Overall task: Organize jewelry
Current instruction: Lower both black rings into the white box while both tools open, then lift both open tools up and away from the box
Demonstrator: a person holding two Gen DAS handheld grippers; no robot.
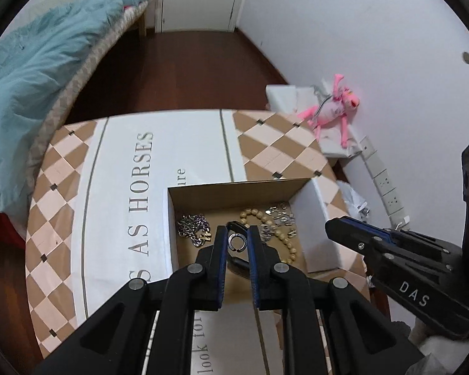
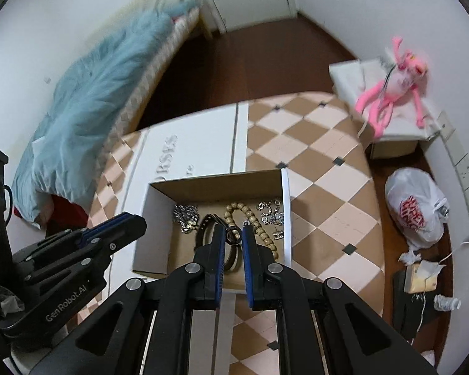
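An open cardboard box [image 1: 234, 185] [image 2: 217, 177] stands on a checkered tablecloth. Inside lie a silver chain [image 1: 193, 229] [image 2: 186, 215], a wooden bead bracelet [image 1: 284, 237] [image 2: 256, 218], small silver pieces [image 1: 279, 214] [image 2: 270, 211] and a black strap [image 1: 238, 265] [image 2: 204, 229]. Above the box, my left gripper [image 1: 237, 232] is shut on a silver open ring [image 1: 237, 241]. My right gripper [image 2: 233, 232] is shut on a small dark ring [image 2: 232, 237]. Each gripper also shows at the edge of the other's view, the right gripper [image 1: 330, 226] and the left gripper [image 2: 140, 218], both with their jaws together.
The tablecloth [image 1: 122, 187] has a white printed band and covers a rounded table. A bed with a blue blanket [image 1: 40, 72] lies to the left. A pink plush toy [image 2: 394, 87] rests on a white box, and a plastic bag [image 2: 416, 209] sits on the floor.
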